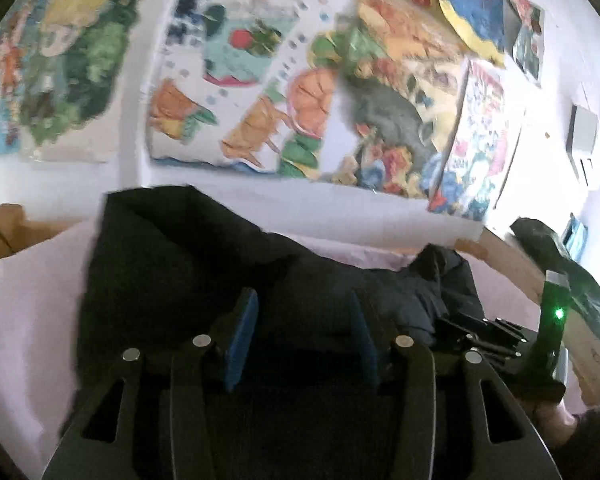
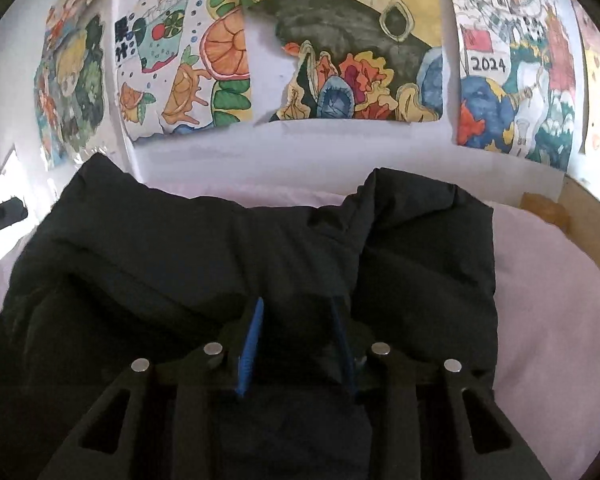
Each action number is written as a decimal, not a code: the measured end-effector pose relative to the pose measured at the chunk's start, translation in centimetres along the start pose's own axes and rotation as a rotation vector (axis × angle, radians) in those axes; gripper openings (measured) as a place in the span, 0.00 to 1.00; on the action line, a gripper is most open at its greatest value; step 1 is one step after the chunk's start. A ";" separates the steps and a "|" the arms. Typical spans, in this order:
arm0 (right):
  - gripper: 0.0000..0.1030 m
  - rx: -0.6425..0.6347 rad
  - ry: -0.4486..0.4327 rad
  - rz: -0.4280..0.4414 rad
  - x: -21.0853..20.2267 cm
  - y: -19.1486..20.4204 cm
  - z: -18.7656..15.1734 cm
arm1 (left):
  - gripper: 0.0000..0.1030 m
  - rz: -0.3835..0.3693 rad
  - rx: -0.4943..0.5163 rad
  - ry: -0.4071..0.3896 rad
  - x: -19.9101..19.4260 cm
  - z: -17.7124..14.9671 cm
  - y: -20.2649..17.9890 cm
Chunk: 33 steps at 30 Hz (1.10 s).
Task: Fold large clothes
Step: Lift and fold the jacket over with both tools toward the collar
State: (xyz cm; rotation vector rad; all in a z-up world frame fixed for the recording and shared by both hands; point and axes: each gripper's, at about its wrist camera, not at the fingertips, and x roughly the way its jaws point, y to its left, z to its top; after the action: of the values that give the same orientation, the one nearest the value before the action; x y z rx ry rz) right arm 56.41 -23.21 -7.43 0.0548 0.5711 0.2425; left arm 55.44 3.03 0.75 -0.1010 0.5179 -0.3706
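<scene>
- A white wall [image 2: 204, 160] runs behind the bed, papered with children's bright paintings: a sheet of orange citrus slices and green leaves [image 2: 188, 76], a dark grey whale-like shape over coloured flowers [image 2: 352, 60], and one marked "2024" beside a red flag [image 2: 496, 80].
- Below it lies a pale pink bedsheet [image 2: 552, 300], with a light wooden bed frame [image 2: 596, 228] curving along its right edge.
- The big black padded jacket [image 2: 204, 248] is spread over the sheet and takes up most of the middle of the bed, bunched into soft ridges; a thick fold [image 2: 424, 232] stands up on its right side.
- The left gripper [image 1: 304, 320], black with blue pads, sits low over the jacket [image 1: 172, 264]. Its jaws are spread wide with dark fabric lying between them; I cannot see either pad pressing on the cloth.
- The right gripper [image 2: 298, 334] is also down at the jacket, jaws parted a little more narrowly, with a hump of black fabric rising in the gap. Whether the pads actually grip it I cannot tell.
- In the left wrist view, the other gripper's black body [image 1: 496, 340] shows to the right, with a small green light [image 1: 558, 313] glowing.
</scene>
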 end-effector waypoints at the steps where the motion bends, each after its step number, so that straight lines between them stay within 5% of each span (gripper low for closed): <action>1: 0.31 -0.001 0.042 0.003 0.0 0.1 0.0 | 0.41 0.026 0.013 0.034 1.3 0.0 -0.3; 5: 0.31 -0.006 0.046 0.022 0.3 -0.2 0.1 | 0.47 0.130 -0.015 0.172 6.0 -1.3 0.9; 8: 0.32 -0.016 0.064 0.041 1.2 -0.3 0.1 | 0.53 0.088 -0.101 0.161 7.0 -2.7 3.1; 24: 0.32 0.024 0.095 0.075 7.9 -1.1 -2.8 | 0.54 0.138 0.029 0.110 12.1 -6.1 3.7; 33: 0.35 0.050 0.062 0.115 5.7 -1.5 -2.5 | 0.62 0.080 0.007 0.084 9.8 -5.8 3.3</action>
State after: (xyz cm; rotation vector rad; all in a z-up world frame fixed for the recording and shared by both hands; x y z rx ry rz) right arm 60.01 -23.32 -12.75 0.1291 0.6368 0.3428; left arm 61.49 2.44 -9.47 -0.0576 0.6014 -0.2991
